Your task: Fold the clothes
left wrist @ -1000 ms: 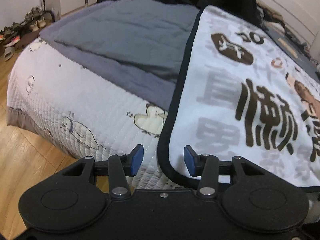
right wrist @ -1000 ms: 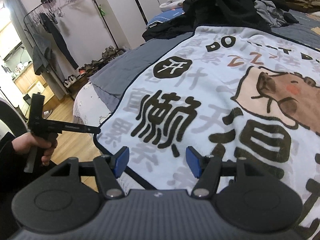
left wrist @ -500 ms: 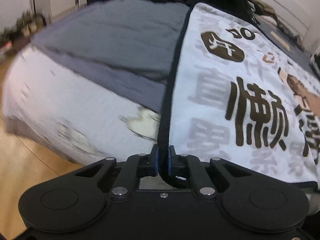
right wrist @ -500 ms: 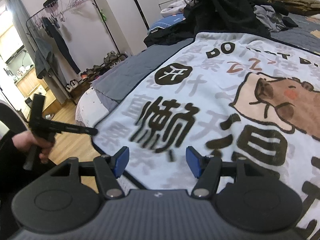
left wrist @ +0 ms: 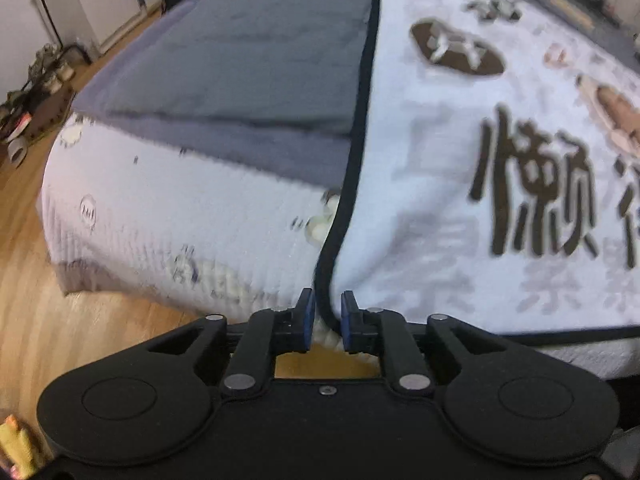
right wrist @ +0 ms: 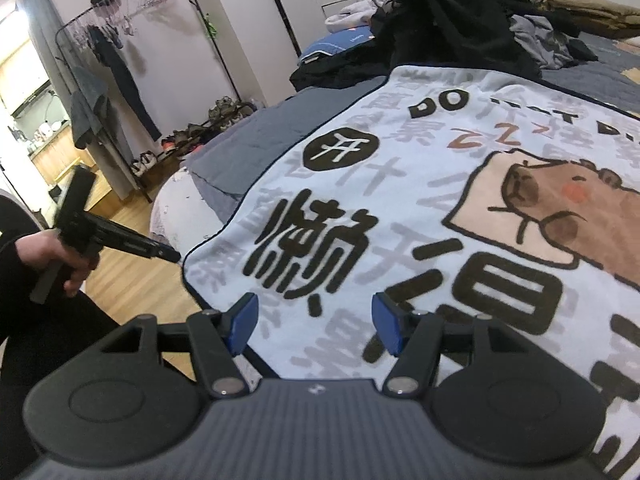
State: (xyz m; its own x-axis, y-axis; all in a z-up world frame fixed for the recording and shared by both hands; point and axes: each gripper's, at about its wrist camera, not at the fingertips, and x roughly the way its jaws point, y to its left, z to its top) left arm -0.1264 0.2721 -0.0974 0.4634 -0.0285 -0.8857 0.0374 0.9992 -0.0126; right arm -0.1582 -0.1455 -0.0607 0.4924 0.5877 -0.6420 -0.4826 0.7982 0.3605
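Note:
A white fleece blanket [left wrist: 460,184] with a dark hem, black characters and a brown capybara print [right wrist: 560,200] lies spread over the bed. My left gripper [left wrist: 326,318] is shut on the hem at the blanket's near left corner, and the edge runs up from between the blue pads. In the right wrist view a hand [right wrist: 44,252] holds that left gripper [right wrist: 172,256], its tip at the blanket corner. My right gripper [right wrist: 316,322] is open, hovering over the blanket's near edge with nothing between its fingers.
A grey quilt [left wrist: 248,64] covers the bed left of the blanket, over a white quilted mattress cover [left wrist: 168,216]. Dark clothes [right wrist: 452,28] are piled at the far end. A clothes rack [right wrist: 112,60] and shoes [right wrist: 192,140] stand by the wall on the wooden floor [left wrist: 32,280].
My left gripper went from open to shut on the blanket's corner hem and has pulled the corner up slightly. The right gripper stayed open and shifted a little forward.

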